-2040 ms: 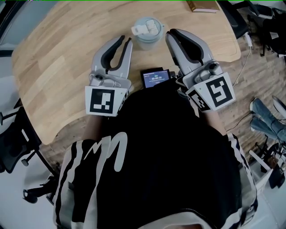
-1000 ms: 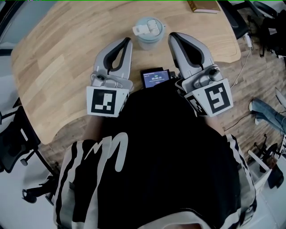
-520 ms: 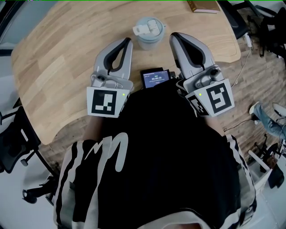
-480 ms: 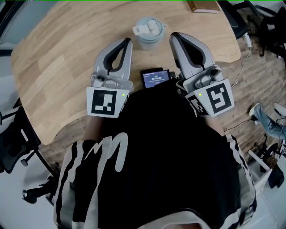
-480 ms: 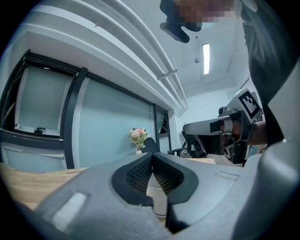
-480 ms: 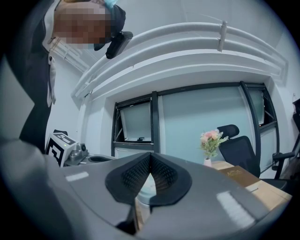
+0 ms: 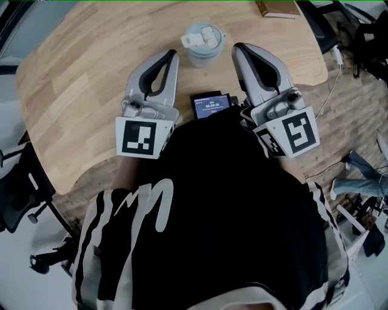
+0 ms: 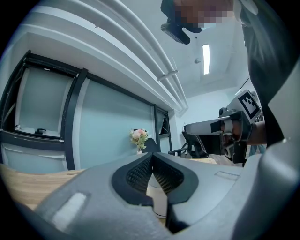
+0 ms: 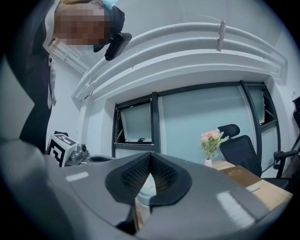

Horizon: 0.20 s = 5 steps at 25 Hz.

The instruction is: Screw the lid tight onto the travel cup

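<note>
The left gripper (image 7: 174,56) and the right gripper (image 7: 236,48) are pointing level, side by side at the tabletop's near edge, each holding its jaws together (tips touching).

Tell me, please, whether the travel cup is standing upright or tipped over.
Upright: the head view looks down on the lid atop the travel cup, which stands on the wooden table.

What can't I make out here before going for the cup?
- Lid tightness: head view looks from above, seam hidden.
- Cup: both gripper views, mostly behind shut jaws.
- Screen: head view, print too small.
- Book: head view, cut by top edge.
</note>
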Available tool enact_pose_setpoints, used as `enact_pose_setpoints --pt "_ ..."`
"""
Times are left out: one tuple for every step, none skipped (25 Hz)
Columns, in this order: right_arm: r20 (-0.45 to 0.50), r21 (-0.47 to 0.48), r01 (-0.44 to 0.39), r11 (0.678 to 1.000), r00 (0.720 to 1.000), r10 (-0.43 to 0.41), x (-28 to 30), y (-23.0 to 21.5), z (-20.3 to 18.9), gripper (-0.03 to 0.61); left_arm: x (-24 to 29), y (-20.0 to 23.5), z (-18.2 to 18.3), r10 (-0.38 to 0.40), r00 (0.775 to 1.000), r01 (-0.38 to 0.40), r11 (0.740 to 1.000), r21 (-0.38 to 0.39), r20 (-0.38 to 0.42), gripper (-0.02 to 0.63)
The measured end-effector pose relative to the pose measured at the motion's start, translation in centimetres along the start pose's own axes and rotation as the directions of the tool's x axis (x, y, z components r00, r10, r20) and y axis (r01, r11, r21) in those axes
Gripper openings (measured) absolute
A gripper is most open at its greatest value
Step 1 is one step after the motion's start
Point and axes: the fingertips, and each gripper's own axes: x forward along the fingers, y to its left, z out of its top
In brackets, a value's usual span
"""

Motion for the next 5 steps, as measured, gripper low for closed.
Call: enact_pose_setpoints --pt "-0.005 -0.006 0.001 1.000 1.000 -0.001 -0.12 -0.23 -0.26 0.000 0.02 0.05 -0.01 0.001 1.000 -0.001 1.000 0.001 0.000 0.000" --pt "-0.010 -0.012 0.003 1.000 1.000 -0.003 -0.25 -0.47 -0.52 0.000 0.05 0.09 -0.04 0.002 1.000 -0.002 1.000 0.002 0.000 0.000" --pt "-0.014 -0.015 0.005 1.000 1.000 -0.005 -0.36 -0.66 -0.74 0.000 0.08 0.12 -0.08 0.003 1.000 -0.003 1.000 0.002 0.000 0.000" --pt "-0.017 -0.017 0.007 1.000 1.000 -0.008 -0.43 -0.81 -0.90 0.000 0.11 0.16 -0.11 0.005 1.000 -0.005 1.000 0.001 -0.001 0.000" --pt "-0.020 -0.018 0.010 1.000 1.000 -0.011 -0.50 -0.94 -1.05 0.000 0.14 0.20 -0.14 0.006 1.000 -0.006 1.000 0.001 -0.001 0.000"
